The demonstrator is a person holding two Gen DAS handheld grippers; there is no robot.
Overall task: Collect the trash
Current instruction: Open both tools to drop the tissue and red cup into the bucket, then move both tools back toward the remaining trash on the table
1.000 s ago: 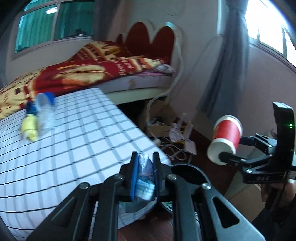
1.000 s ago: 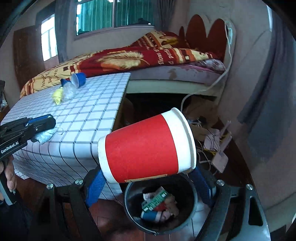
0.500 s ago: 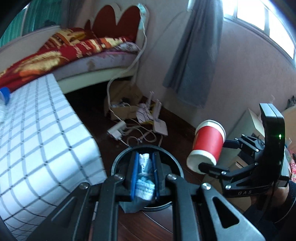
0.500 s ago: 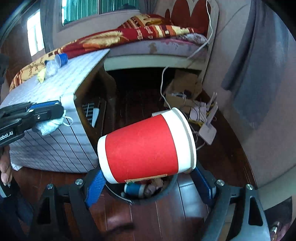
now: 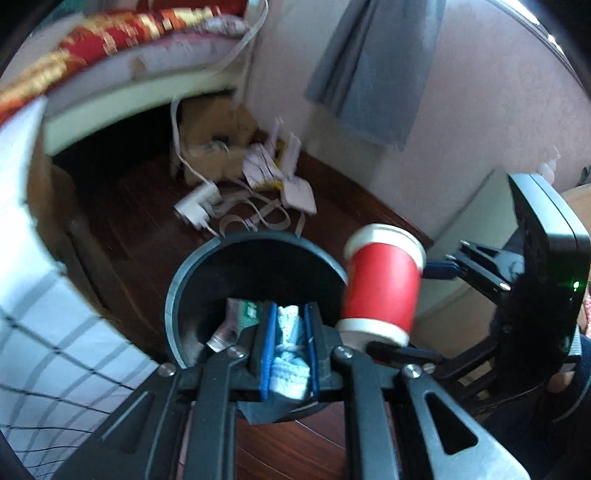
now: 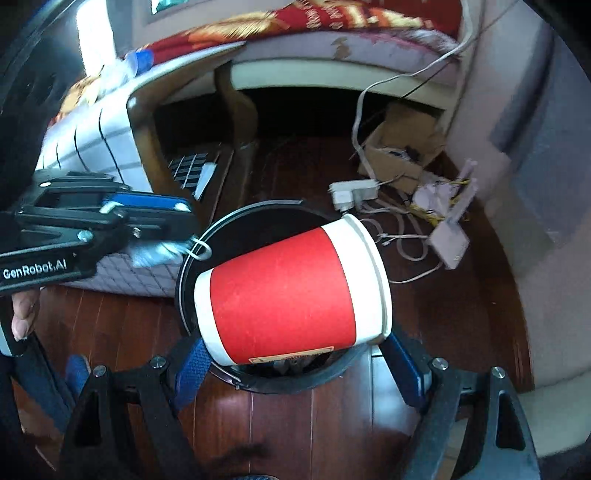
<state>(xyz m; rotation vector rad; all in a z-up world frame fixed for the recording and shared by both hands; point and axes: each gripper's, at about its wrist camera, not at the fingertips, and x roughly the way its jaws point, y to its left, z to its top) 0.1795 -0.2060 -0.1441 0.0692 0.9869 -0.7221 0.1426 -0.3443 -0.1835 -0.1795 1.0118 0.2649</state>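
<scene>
**Both grippers loaded, held over the black bin**

Nearest, left wrist view: left gripper (image 5: 287, 352) with its blue pads pinched onto a crumpled pale-blue face mask (image 5: 289, 354). The mask fills the narrow gap between the pads. Its white ear loop (image 6: 199, 250) shows in the right wrist view, dangling off the fingertip end.

Directly beyond the left fingertips: round black trash bin (image 5: 173, 295) on the dark wooden floor (image 5: 122, 221). The gripper sits over the bin's near rim. Inside, some trash is visible, including a green-and-white packet (image 5: 246, 312) and a crumpled silvery scrap (image 5: 223, 332).

Right wrist view: right gripper (image 6: 295, 363) clamped across a red paper cup (image 6: 288, 295) with white bands at rim and base. The cup lies on its side between the blue pads, mouth to the right, above the bin opening (image 6: 258, 218). From the left wrist view the same cup (image 5: 380, 284) hangs at the bin's right edge.

Left of the bin: table with white grid-pattern cloth (image 5: 55, 332), its edge near the bin.

Farther back on the floor: white power adapter (image 6: 354, 190), tangled cables (image 6: 402, 240), a white router-like box (image 6: 448, 242), a cardboard box (image 6: 399, 155).

Farthest: bed with red-and-gold blanket (image 6: 332, 18), grey curtain (image 5: 376, 62) against the wall.
</scene>
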